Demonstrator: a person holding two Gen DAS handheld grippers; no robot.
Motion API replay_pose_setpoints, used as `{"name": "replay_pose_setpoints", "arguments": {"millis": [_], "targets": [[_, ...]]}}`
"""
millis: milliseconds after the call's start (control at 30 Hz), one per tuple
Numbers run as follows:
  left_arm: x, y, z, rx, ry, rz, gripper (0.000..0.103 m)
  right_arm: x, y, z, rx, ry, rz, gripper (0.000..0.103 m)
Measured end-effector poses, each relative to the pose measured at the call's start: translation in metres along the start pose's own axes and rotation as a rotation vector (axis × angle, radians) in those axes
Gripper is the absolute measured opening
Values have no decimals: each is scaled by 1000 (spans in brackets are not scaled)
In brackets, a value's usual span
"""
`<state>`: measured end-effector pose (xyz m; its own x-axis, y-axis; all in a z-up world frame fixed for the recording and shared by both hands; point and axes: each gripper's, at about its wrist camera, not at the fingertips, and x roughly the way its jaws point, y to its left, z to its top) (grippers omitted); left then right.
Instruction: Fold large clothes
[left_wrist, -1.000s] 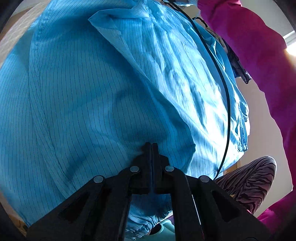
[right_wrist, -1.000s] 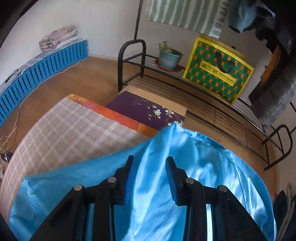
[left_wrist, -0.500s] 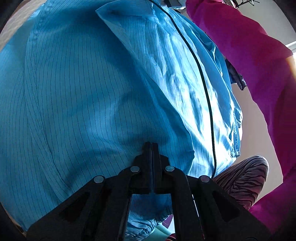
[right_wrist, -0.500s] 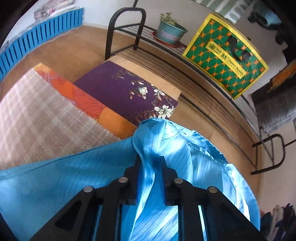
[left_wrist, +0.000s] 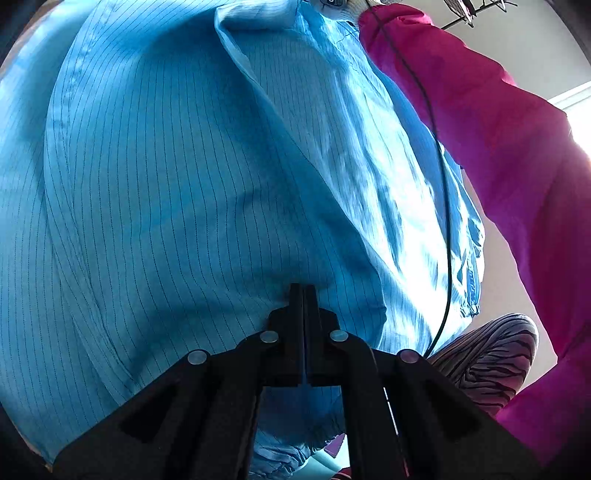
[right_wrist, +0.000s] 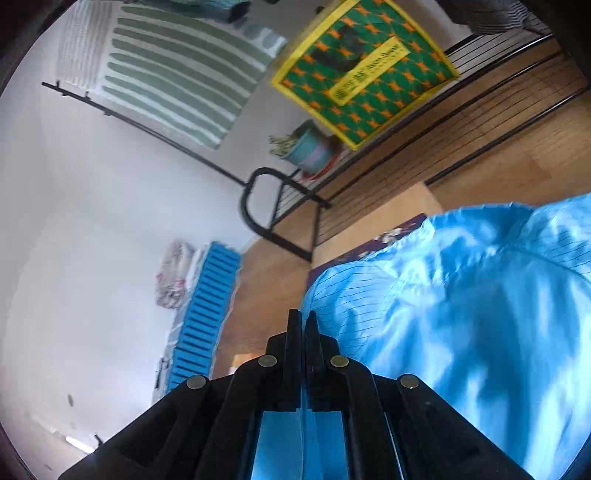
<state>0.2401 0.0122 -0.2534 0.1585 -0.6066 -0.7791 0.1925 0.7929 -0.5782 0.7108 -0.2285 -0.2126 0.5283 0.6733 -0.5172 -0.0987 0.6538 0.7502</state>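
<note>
Both grippers, left (left_wrist: 303, 291) and right (right_wrist: 303, 319), pinch the blue garment (left_wrist: 184, 184); advise even tension, edges aligned, before folding

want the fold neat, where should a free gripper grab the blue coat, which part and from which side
Probably the collar flap at the top of the blue coat, coming in from above its free edge. It stands off the body as a firm doubled layer, unlike the slack panel below. The left gripper and right gripper already pinch cloth.

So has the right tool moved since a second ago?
Yes. The right tool has rolled: the black rack and green-and-yellow bag now sit tilted, and it has clamped the blue garment.
</note>
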Motion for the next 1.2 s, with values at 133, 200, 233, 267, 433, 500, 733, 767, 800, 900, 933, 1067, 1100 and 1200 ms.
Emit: {"name": "replay_pose_setpoints", "arguments": {"millis": [133, 200, 233, 267, 433, 500, 733, 767, 800, 900, 933, 1067, 1100, 1200], "targets": [[1, -6, -2, 25, -2, 24, 2, -2, 3, 7, -98, 41, -206, 42], [-1, -11, -3, 47, 0, 46, 2, -13, 7, 9, -117, 38, -188, 42], [-1, -13, -4, 49, 6, 47, 2, -20, 10, 9, -124, 40, -194, 42], [-3, -15, -5, 56, 11, 42, 2, -27, 14, 7, -131, 45, -203, 42], [-29, -24, -6, 93, -66, 83, 2, -71, 44, -22, -217, 116, -162, 42], [-46, -23, -8, 93, -107, 83, 2, -91, 64, -45, -277, 144, -155, 42], [-93, 28, -19, -95, -268, 189, 42, -132, 118, -132, -417, 267, -110, 42], [-92, 36, -22, -135, -263, 190, 42, -130, 125, -143, -430, 281, -114, 45], [-92, 46, -23, -164, -252, 179, 43, -125, 134, -153, -450, 291, -126, 48], [-81, 54, -32, -210, -204, 140, 43, -99, 160, -183, -523, 326, -171, 52], [-76, 53, -34, -210, -187, 132, 43, -88, 169, -194, -552, 339, -190, 52], [-59, 51, -39, -231, -137, 64, 42, -26, 198, -233, -630, 428, -251, 52], [-60, 51, -40, -240, -145, 54, 42, -8, 205, -245, -689, 449, -297, 52], [-57, 50, -36, -223, -113, 36, 3, 41, 216, -276, -850, 513, -449, 52]]}}
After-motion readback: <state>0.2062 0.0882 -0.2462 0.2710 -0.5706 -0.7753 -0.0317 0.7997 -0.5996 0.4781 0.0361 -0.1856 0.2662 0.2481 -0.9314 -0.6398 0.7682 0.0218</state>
